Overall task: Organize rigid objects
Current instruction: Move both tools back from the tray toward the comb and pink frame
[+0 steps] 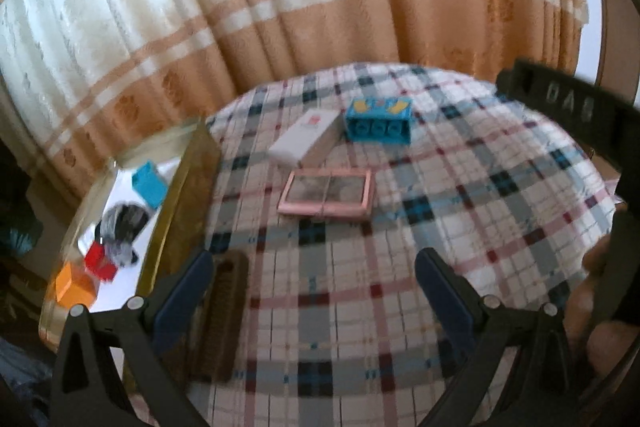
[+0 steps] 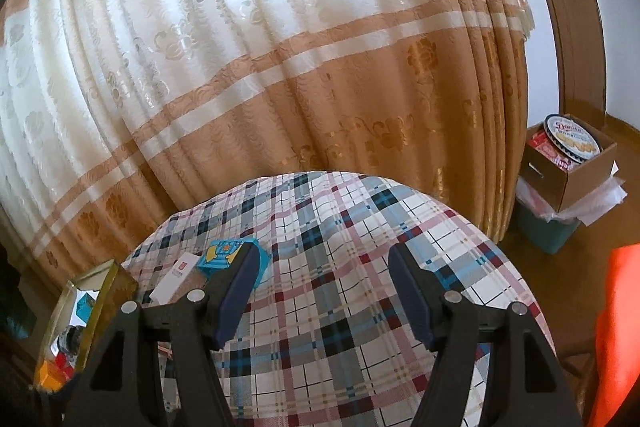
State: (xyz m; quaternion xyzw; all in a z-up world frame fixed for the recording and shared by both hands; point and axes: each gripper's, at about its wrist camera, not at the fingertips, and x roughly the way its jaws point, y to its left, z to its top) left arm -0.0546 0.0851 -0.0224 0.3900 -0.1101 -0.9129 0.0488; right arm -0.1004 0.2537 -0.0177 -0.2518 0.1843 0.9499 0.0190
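Bin [image 1: 192, 171]: I see a clear-walled bin at the plaid table's [image 1: 460, 187] left edge, holding a blue block [image 1: 149, 183], red block [image 1: 98, 261], orange block [image 1: 74, 287] and a grey-black item.
Pink case [image 1: 326, 193]: right of the bin, lying flat, long axis left-right; white box [image 1: 304, 137] and blue brick [image 1: 378, 121] beyond it.
Left gripper [image 1: 314, 291]: angled down, jaws wide apart, empty.
Right gripper [image 2: 322, 293]: tilted down over the cloth, right of the bin, jaws apart, gripping nothing.

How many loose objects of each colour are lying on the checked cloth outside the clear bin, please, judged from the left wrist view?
Blue: 1, the toy block
White: 1, the box
Pink: 1, the flat framed case
Brown: 1, the brush
Total: 4
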